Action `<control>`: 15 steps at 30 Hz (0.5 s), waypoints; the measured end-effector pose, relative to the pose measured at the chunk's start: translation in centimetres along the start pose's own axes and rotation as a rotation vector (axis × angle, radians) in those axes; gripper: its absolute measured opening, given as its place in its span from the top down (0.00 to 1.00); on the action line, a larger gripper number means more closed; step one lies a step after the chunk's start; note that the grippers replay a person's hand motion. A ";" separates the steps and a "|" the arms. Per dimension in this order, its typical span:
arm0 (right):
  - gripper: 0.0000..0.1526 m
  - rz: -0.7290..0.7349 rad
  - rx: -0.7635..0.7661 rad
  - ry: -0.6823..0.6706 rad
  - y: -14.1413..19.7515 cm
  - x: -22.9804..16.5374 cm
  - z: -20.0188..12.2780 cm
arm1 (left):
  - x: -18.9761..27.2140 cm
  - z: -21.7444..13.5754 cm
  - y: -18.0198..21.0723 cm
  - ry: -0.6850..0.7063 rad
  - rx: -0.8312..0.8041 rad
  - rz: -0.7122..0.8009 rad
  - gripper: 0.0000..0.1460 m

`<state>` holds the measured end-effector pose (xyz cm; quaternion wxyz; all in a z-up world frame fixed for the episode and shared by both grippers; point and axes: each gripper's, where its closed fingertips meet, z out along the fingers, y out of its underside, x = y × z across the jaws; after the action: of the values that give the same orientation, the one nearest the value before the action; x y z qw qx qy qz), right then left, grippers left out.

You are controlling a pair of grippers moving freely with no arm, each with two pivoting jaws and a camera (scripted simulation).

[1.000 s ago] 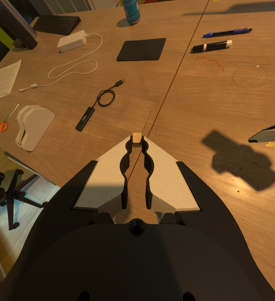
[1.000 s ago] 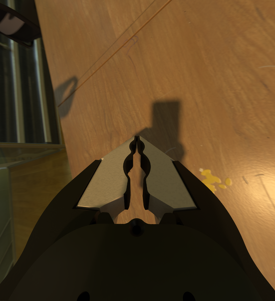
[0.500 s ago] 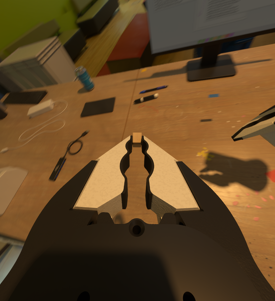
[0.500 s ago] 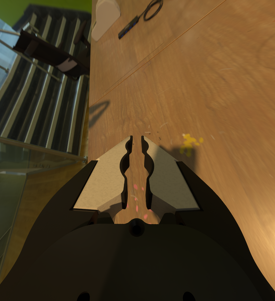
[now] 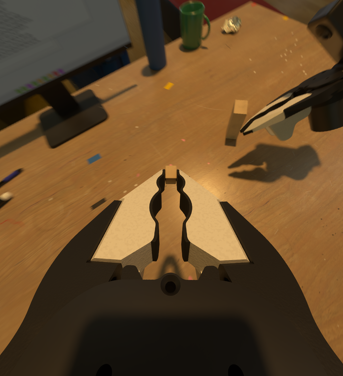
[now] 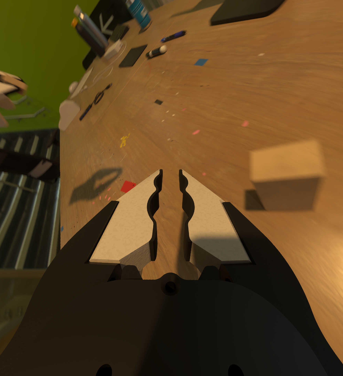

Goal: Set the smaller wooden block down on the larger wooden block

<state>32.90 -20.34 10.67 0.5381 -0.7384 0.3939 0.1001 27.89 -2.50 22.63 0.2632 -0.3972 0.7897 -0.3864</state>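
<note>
The scratched brown wooden desk [image 5: 247, 213] carries a tall pale wooden block [image 5: 236, 122] standing upright toward its right edge; a green mug [image 5: 193, 24], crumpled foil ball [image 5: 231, 24] and dark monitor stand [image 5: 73, 118] sit along the far edge.

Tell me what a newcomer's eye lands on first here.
The small wooden block pinched at the tips of the left gripper, above the desk. Ahead to its right, the tall larger wooden block stands upright, with the open right gripper close beside it, apparently not touching.
</note>
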 end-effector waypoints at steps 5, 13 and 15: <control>0.90 0.154 0.180 0.151 -0.6 5.7 -5.7 | 5.6 11.3 -0.5 0.089 -0.081 0.053 0.93; 0.92 0.075 0.442 0.371 -3.7 8.6 -10.4 | 12.5 22.8 -3.4 0.113 -0.154 0.213 0.93; 0.91 0.040 0.457 0.416 -3.9 9.0 -10.7 | 13.6 24.2 -3.8 0.118 -0.159 0.224 0.93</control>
<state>38.62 -33.57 12.59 0.5959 -0.5953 0.5222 -0.1337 39.59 -25.00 10.66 0.2254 -0.3028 0.8714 -0.3133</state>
